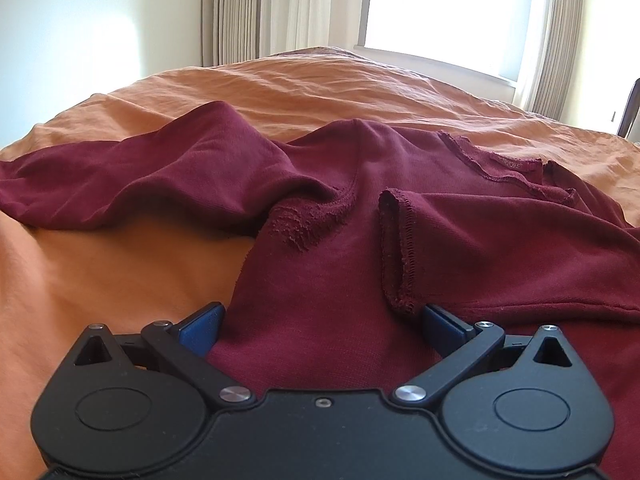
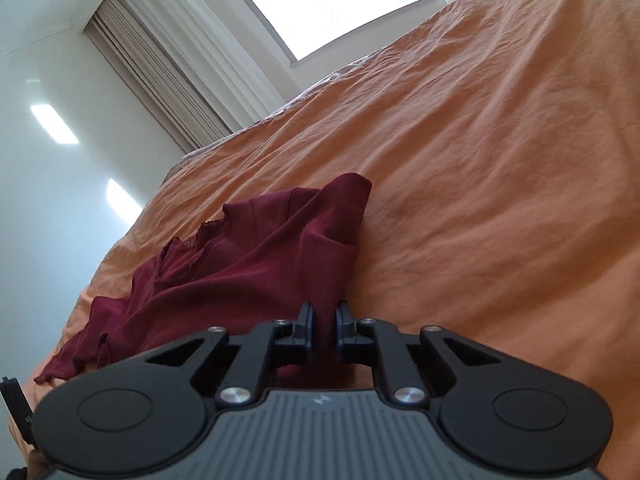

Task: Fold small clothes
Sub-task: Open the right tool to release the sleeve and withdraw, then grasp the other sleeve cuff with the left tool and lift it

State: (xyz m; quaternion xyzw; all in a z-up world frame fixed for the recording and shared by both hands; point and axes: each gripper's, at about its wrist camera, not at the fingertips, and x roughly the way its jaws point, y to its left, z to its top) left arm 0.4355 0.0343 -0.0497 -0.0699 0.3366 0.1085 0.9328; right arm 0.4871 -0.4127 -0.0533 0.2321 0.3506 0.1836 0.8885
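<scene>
A dark red long-sleeved shirt lies rumpled on an orange bedsheet. One sleeve stretches to the left, and the other is folded across the body with its cuff near the middle. My left gripper is open, low over the shirt's lower body, with its blue pads on either side of the fabric. In the right wrist view the shirt lies left of centre. My right gripper is shut on a ridge of the shirt's fabric at its near right edge.
The orange bedsheet spreads wide to the right and far side of the shirt. A bright window with beige curtains stands beyond the bed. A dark chair edge shows at the far right.
</scene>
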